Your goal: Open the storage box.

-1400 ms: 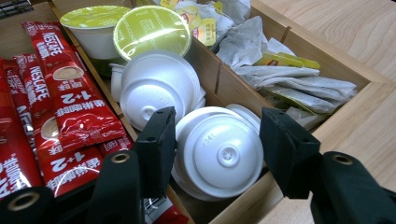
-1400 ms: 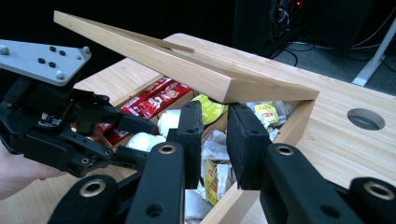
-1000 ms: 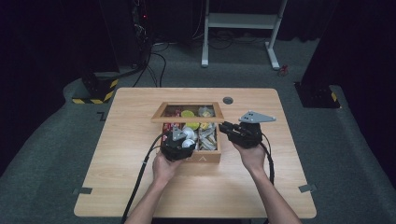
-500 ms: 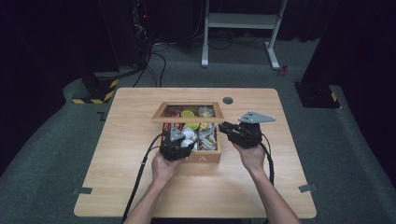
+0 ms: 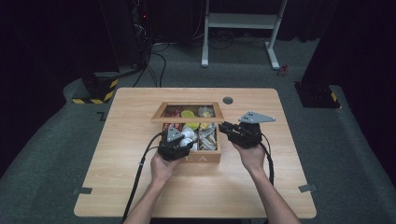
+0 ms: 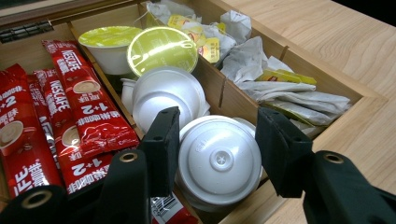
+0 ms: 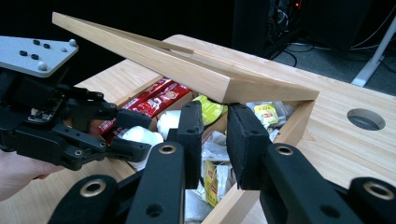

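At the left of the left gripper view lie red Nescafé sachets [image 6: 88, 116] printed "NESCAFE" and "1+2", their long axes running from upper left to lower right. Right of them, low in the centre of the frame, the left gripper [image 6: 215, 154] has just been closing and its jaws now press both sides of a white creamer cup [image 6: 219, 161], which sits bottom-up in the middle compartment of the wooden box [image 6: 359, 112]. Yellow-tagged tea bags [image 6: 280, 88] fill the compartment at the upper right. In the high view the box front [image 5: 198, 159] shows the letters "E A". At the right, the right gripper [image 5: 223, 127] stands closed, empty, beside the box's edge.
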Demonstrator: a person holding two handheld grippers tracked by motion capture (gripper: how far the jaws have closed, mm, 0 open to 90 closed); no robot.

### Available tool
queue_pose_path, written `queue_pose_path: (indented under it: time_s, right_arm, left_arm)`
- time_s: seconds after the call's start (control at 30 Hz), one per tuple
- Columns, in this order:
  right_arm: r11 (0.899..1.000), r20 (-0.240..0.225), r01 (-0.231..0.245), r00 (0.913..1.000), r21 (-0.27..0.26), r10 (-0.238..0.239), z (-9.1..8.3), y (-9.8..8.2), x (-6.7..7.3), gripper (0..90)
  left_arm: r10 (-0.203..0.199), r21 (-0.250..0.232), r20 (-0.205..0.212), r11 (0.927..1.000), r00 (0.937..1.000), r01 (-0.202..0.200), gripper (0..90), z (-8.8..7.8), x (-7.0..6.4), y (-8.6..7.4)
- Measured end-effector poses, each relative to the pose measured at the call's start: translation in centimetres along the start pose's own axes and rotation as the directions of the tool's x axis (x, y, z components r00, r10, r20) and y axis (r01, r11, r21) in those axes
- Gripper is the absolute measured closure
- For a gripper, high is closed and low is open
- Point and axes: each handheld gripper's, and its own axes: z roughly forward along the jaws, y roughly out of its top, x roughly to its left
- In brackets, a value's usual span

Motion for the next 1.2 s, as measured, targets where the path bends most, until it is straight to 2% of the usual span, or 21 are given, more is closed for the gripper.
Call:
queue_pose_path:
  time_s: [0.07,0.27,0.57,0.8,1.2]
  right_arm:
    - [1.0,-0.001,0.0,1.0,0.0,0.0,0.0,0.0,0.0,75.7]
    - [1.0,-0.002,-0.001,1.0,-0.002,0.001,0.0,0.0,0.0,75.7]
    - [1.0,-0.002,-0.002,1.0,-0.002,0.002,0.0,0.0,0.0,75.7]
    - [1.0,-0.001,-0.002,1.0,-0.002,0.002,0.0,0.0,0.0,75.7]
    - [1.0,-0.002,-0.003,1.0,-0.001,0.003,0.0,0.0,0.0,75.6]
  left_arm:
    - [0.006,-0.004,-0.003,1.0,1.0,-0.006,51.2,-0.1,0.0,0.1]
    - [-0.017,-0.026,0.011,0.9995,0.9998,0.017,51.4,-0.5,0.1,0.2]
    - [-0.018,-0.043,0.014,0.9989,0.9997,0.019,51.6,-1.0,0.2,0.4]
    - [-0.021,-0.074,0.02,0.997,0.9996,0.022,51.9,-1.7,0.1,0.7]
    - [-0.014,-0.076,0.015,0.997,0.9998,0.015,52.1,-2.3,0.2,0.8]
